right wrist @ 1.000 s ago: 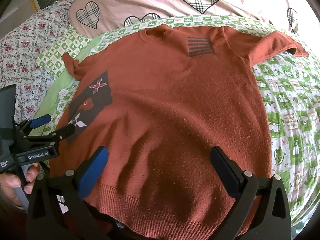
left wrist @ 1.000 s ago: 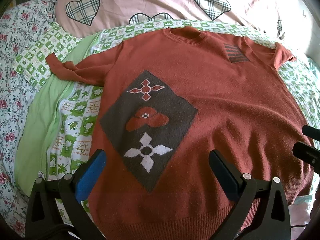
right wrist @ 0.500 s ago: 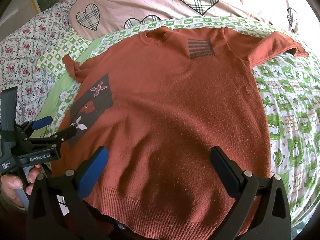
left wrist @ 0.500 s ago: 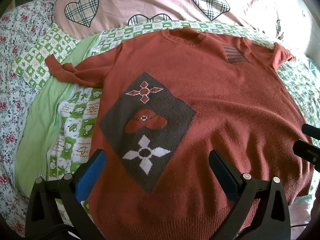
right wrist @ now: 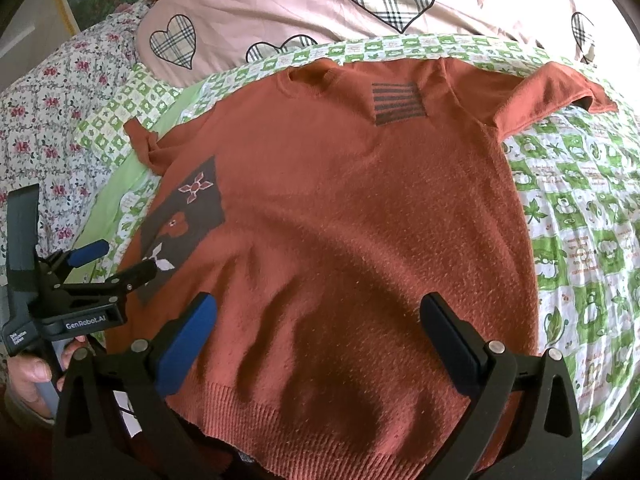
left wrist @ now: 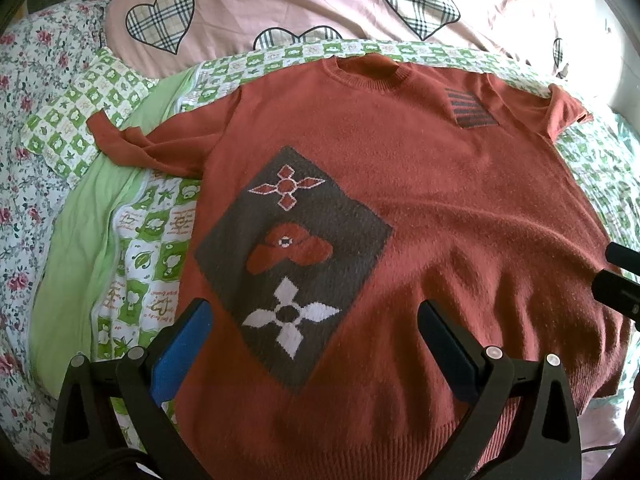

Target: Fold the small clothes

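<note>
1. Left gripper: jaws spread wide, nothing between them, hovering above the lower front of the sweater. Its frame bottoms are cut off by the lower edge of the view. Seen from the right wrist, the same tool sits at far left, also spread, with the person's hand on the handle; only some fingers show, the rest is out of frame.
2. Right gripper: jaws wide apart, empty, over the sweater just above its ribbed hem. In the left wrist view only a dark sliver of it enters at the right edge; its jaw state cannot be read there.
3. Sweater: rust-red knit, lying flat and front-up on the green checked blanket, neck away from the cameras, unfolded. Whether either tool's fingertips touch the knit cannot be told.
4. Dark diamond patch with three flower motifs is on the left chest side; striped patch is near the right shoulder.
5. Left sleeve is crumpled and twisted; right sleeve lies spread outward. In the left wrist view the right sleeve is mostly foreshortened and hard to make out.
6. Hem is partly hidden behind gripper frames in both views.
7. Beyond the neck: pink duvet with plaid hearts; floral sheet to the left.
</note>
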{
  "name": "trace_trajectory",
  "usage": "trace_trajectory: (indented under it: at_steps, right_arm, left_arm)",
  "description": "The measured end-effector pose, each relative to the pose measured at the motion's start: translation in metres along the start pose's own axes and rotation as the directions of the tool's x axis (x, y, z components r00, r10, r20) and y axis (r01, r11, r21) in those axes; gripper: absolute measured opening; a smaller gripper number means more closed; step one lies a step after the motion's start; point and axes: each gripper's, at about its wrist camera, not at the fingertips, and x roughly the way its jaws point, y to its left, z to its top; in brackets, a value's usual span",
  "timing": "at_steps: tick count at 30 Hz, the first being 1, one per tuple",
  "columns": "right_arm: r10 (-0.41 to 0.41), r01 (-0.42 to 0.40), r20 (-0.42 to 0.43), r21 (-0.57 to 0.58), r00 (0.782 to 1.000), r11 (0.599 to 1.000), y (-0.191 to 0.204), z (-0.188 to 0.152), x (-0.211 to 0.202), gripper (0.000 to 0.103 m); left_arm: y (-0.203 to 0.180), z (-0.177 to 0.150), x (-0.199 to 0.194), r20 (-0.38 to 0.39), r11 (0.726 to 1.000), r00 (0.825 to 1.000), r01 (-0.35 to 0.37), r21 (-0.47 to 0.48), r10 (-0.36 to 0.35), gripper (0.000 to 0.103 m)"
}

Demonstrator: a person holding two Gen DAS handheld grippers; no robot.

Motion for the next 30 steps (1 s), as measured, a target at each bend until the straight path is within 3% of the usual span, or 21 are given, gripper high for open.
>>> trace_trajectory:
  at_steps: [12, 20, 30]
  right_arm:
    - [-0.005, 0.005, -0.001, 0.001, 1.0, 1.0, -0.005, 0.005, 0.006, 0.101]
    - [0.06, -0.059, -0.003, 0.081, 0.998, 0.995, -0.014, 0.015, 0.009, 0.101]
    - [0.024, -0.026, 0.021, 0.099, 0.999, 0.995, -0.04, 0.032, 0.012, 0.101]
  left_arm:
    - [0.0, 0.006, 0.007, 0.029, 1.0, 1.0, 0.011, -0.007, -0.011, 0.102]
    - [-0.001, 0.013, 0.015, 0.016, 1.0, 1.0, 0.007, 0.002, -0.007, 0.102]
    - [0.004, 0.03, 0.029, 0.025, 1.0, 1.0, 0.016, -0.009, -0.016, 0.102]
